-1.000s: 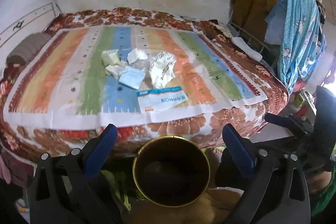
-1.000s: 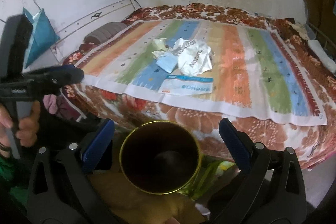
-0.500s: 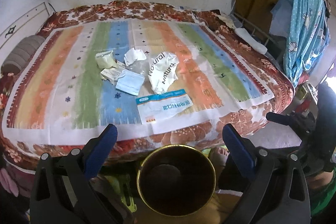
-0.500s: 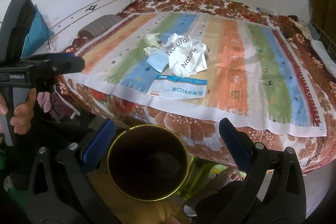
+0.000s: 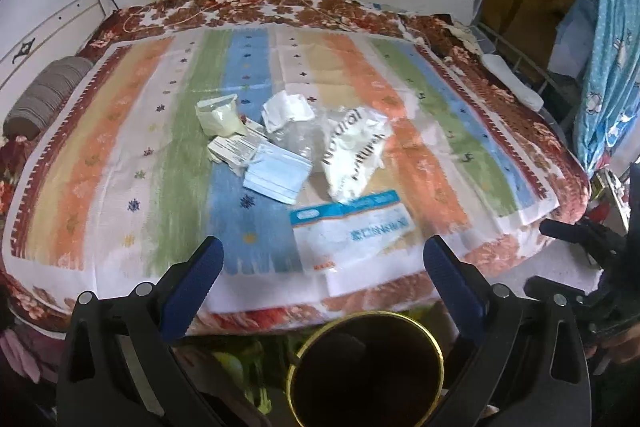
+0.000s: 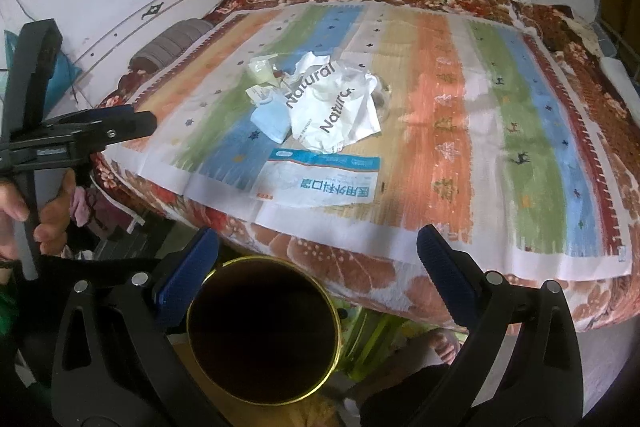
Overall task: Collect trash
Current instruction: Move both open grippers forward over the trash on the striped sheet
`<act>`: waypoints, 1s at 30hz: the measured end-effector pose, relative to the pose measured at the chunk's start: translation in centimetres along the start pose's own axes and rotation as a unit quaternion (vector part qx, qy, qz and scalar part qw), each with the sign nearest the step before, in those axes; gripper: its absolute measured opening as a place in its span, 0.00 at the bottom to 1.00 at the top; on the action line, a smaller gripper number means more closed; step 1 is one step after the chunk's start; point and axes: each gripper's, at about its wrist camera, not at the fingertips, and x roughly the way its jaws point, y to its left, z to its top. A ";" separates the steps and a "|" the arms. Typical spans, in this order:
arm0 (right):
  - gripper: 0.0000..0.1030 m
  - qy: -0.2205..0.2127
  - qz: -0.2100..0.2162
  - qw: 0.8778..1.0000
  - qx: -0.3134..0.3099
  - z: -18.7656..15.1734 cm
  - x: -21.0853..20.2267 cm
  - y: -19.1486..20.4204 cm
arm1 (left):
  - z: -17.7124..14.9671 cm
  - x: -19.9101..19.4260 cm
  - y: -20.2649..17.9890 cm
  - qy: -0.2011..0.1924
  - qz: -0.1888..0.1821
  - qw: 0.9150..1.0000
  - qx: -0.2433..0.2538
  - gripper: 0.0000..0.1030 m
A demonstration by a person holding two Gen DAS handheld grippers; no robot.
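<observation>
A heap of trash lies mid-bed on the striped cloth (image 5: 120, 155): a crumpled white "Natural" bag (image 5: 352, 151) (image 6: 332, 107), a blue face mask (image 5: 276, 177) (image 6: 272, 119), a flat white-and-blue mask packet (image 5: 352, 231) (image 6: 320, 183) nearest the bed edge, a pale yellow packet (image 5: 218, 115) and crumpled white paper (image 5: 286, 109). A dark bin with a gold rim (image 5: 366, 371) (image 6: 262, 327) stands on the floor below the bed edge. My left gripper (image 5: 324, 267) and right gripper (image 6: 318, 259) are both open and empty, above the bin, short of the trash.
The bed has a red floral cover (image 6: 320, 267). A grey bolster (image 5: 44, 95) lies at its left. Clothes and a blue spotted cloth (image 5: 604, 51) hang at the right. The left gripper shows side-on in the right wrist view (image 6: 120, 125).
Both grippers have moved up and forward toward the bed. The trash heap looks larger and nearer; the bin has slid lower in both views. Jaws stay open.
</observation>
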 end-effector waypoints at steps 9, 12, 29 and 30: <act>0.91 0.033 0.011 0.999 0.039 2.0 5.0 -3.0 | 2.4 5.0 4.3 0.017 -0.012 0.998 -0.059 0.94; 0.91 0.038 0.017 0.998 0.051 2.3 6.1 -3.8 | 2.7 6.7 5.6 0.026 -0.014 0.997 -0.071 0.94; 0.79 0.079 0.064 0.990 0.098 4.0 12.4 -6.2 | 4.0 12.5 9.5 0.042 -0.003 0.995 -0.089 0.94; 0.79 0.081 0.067 0.989 0.104 4.1 12.8 -6.4 | 4.0 12.6 9.6 0.042 -0.005 0.995 -0.091 0.94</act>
